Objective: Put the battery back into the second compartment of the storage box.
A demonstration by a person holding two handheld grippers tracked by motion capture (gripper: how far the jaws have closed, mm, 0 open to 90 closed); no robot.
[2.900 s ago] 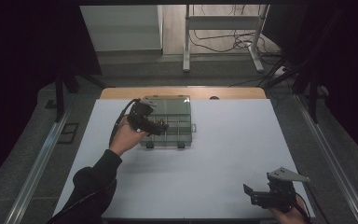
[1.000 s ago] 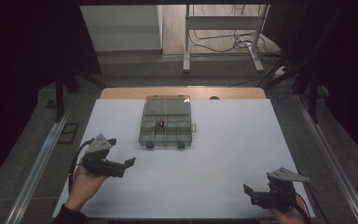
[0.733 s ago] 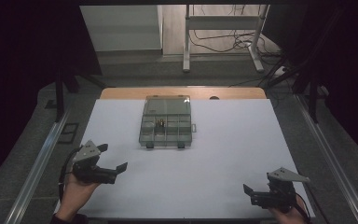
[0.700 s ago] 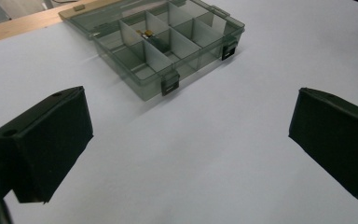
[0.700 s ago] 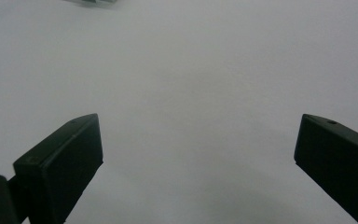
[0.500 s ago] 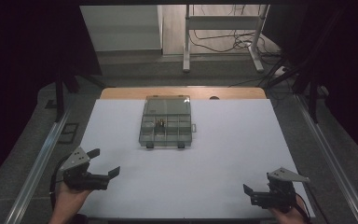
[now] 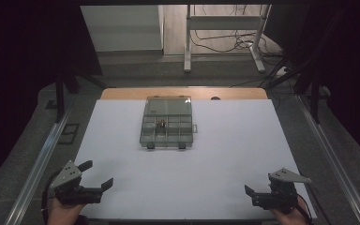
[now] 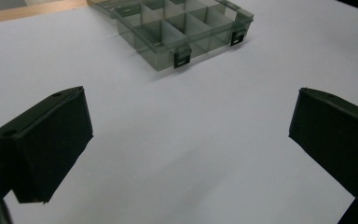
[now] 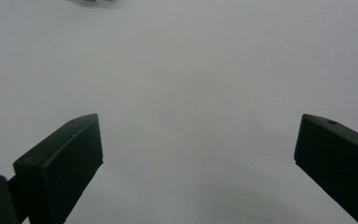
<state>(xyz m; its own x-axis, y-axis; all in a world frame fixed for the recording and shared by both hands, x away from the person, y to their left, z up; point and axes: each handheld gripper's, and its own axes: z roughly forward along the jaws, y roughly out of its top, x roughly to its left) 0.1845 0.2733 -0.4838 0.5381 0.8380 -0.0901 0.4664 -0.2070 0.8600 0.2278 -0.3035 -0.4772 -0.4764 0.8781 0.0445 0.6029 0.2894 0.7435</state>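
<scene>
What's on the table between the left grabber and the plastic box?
Nothing. Between the left gripper and the box there is just bare white table, seen in the left gripper view.

**Open box on the far half of the table**

A clear, grey-tinted plastic box (image 7: 167,128) lies flat on the white table (image 7: 234,154), toward its far edge and a little left of centre. Thin walls split it into rows of small compartments. Its lid (image 7: 168,106) is swung open and lies back toward the wooden strip at the far edge. Two dark latches (image 8: 182,58) sit on the near wall. One small dark piece (image 7: 160,124) stands in a middle compartment; what it is cannot be told.
</scene>
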